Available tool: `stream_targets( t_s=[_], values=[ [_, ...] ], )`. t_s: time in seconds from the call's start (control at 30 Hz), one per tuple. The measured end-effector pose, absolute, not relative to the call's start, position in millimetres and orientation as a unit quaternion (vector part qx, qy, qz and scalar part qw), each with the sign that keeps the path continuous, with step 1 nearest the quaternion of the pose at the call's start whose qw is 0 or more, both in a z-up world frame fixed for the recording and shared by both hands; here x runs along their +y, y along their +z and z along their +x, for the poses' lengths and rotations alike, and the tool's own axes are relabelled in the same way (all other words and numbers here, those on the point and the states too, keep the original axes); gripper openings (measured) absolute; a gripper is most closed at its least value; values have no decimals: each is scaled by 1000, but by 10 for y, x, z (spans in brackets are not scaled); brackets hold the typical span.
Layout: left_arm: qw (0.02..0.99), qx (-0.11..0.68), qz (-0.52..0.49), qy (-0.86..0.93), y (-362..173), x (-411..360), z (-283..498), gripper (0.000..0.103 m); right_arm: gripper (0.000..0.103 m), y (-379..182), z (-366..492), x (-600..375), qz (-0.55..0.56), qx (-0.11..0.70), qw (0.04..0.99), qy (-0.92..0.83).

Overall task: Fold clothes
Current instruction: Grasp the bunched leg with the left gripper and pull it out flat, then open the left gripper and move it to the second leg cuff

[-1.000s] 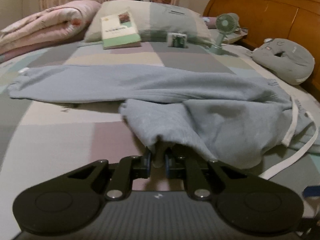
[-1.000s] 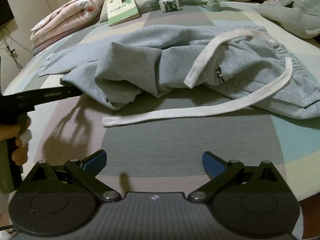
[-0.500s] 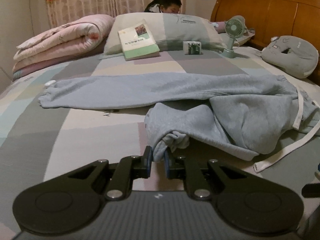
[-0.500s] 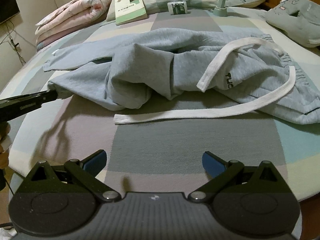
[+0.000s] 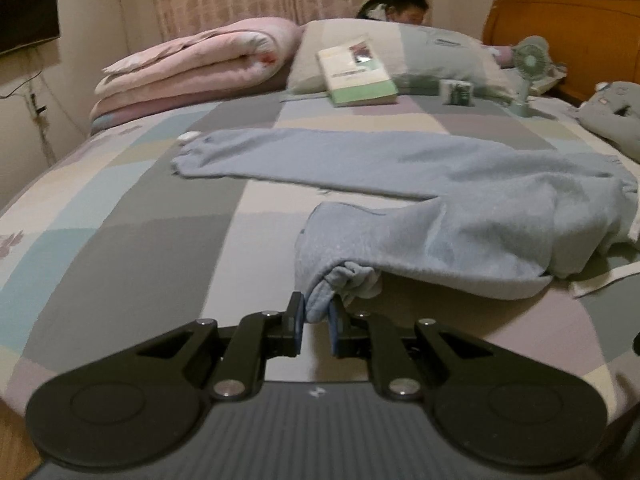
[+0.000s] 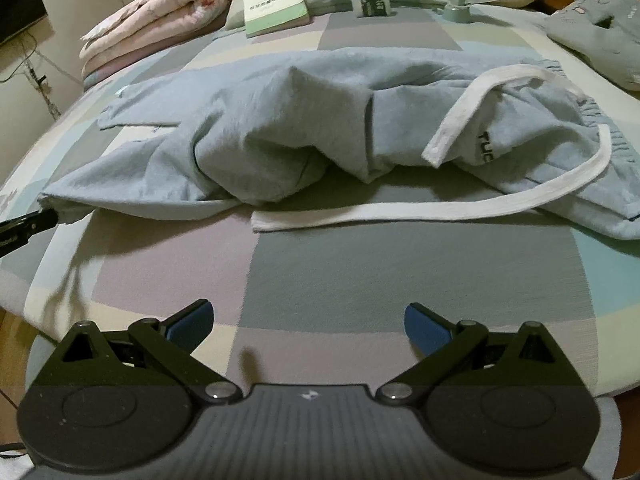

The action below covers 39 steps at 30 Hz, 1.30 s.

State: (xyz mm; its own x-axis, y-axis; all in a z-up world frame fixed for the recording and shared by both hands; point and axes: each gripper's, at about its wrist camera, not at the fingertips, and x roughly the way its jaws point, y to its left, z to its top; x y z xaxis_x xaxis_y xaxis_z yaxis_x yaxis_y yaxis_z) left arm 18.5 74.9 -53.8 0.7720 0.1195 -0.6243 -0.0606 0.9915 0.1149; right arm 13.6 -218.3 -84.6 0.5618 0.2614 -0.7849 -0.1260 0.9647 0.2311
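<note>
Light blue sweatpants lie across the patchwork bed, one leg stretched flat to the left. My left gripper is shut on the cuff of the nearer leg, which is pulled toward the bed's near-left edge. In the right wrist view, the left gripper's black finger tip shows at the left edge, holding that cuff. A white drawstring trails from the waistband over the bedspread. My right gripper is open and holds nothing, just above the bed's near edge, short of the drawstring.
Behind the pants lie a rolled pink quilt, a pillow with a book, a small box, a desk fan and a grey cushion. A person's head shows behind the pillow. A wooden headboard stands at right.
My left gripper has drawn back and leftward with the cuff, stretching the near leg out from the bunched pile. The right gripper stays open and has shifted only slightly.
</note>
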Motion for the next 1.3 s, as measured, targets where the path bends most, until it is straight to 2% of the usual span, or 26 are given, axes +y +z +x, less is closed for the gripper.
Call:
stream_targets(
  t_s=[0.6,0.83,0.97,1.07,1.3],
  values=[
    [929,332,31,163,-503,1352,235,11,103,-866,98,-2145,67,465,876,104],
    [928,343,32,143,-437,1398,185,15,103,-908,130,-2156,71,472,873,103],
    [934,330,51,130,-312,1291,215,24,103,-884,144,-2168,67,469,875,106],
    [936,315,62,142,-170,1286,208,26,103,-830,163,-2192,66,459,879,112],
    [952,270,74,122,155,1186,122,46,103,-740,307,-2194,77,444,881,145]
  ],
)
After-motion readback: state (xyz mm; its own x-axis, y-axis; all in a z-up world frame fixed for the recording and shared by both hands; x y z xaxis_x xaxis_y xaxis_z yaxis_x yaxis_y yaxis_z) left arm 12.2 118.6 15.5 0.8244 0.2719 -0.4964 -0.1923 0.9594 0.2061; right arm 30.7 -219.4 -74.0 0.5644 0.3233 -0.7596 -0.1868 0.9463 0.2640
